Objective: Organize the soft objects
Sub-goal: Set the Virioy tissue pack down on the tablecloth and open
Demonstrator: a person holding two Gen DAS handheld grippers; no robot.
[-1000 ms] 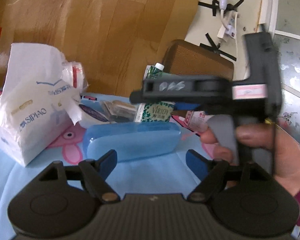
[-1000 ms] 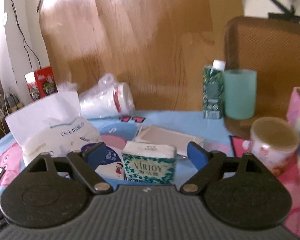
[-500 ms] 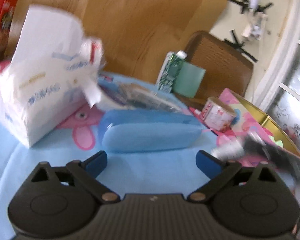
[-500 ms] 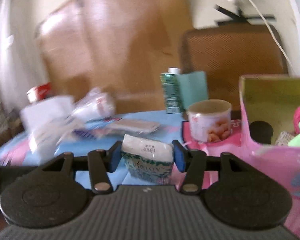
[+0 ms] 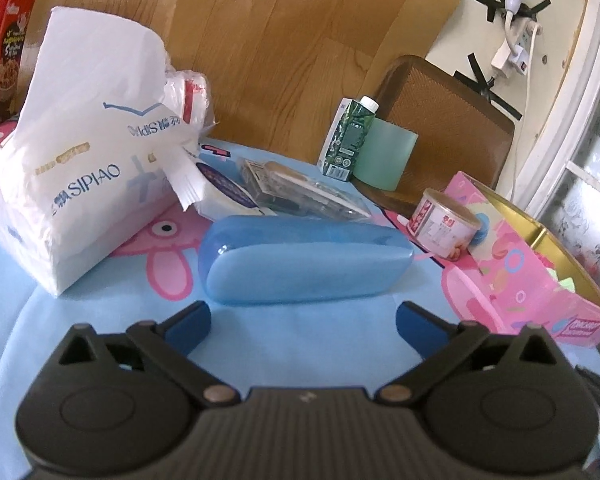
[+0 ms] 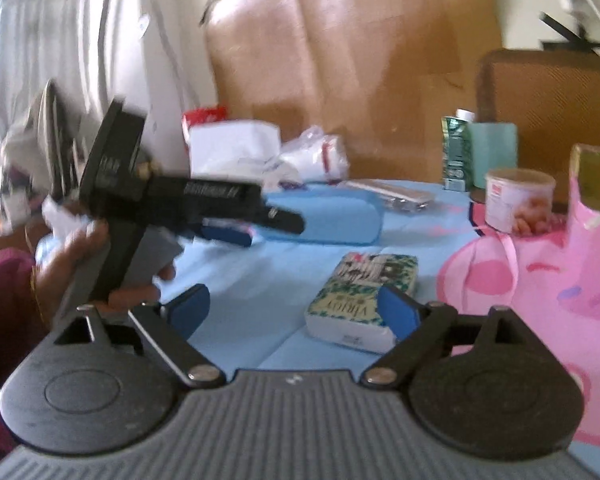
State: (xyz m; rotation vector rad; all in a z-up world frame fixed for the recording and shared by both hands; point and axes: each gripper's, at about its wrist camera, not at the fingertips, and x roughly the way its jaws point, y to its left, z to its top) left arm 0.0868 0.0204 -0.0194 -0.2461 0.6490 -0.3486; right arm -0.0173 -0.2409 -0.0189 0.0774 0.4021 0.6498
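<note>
Tissue pack [image 6: 361, 300]: lying flat on my counter [image 6: 260, 280], green-patterned, white-ended.
My right tool [image 6: 296, 312]: jaws opening, touching nothing.
My left tool [image 5: 303, 322]: jaws opening, empty.

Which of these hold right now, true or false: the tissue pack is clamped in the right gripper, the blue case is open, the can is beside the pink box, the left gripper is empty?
1. The right gripper clamps the tissue pack. False: its jaws are opening and the pack lies on the cloth.
2. The blue case is open. False: it lies closed.
3. The can is beside the pink box. True.
4. The left gripper is empty. True.
</note>
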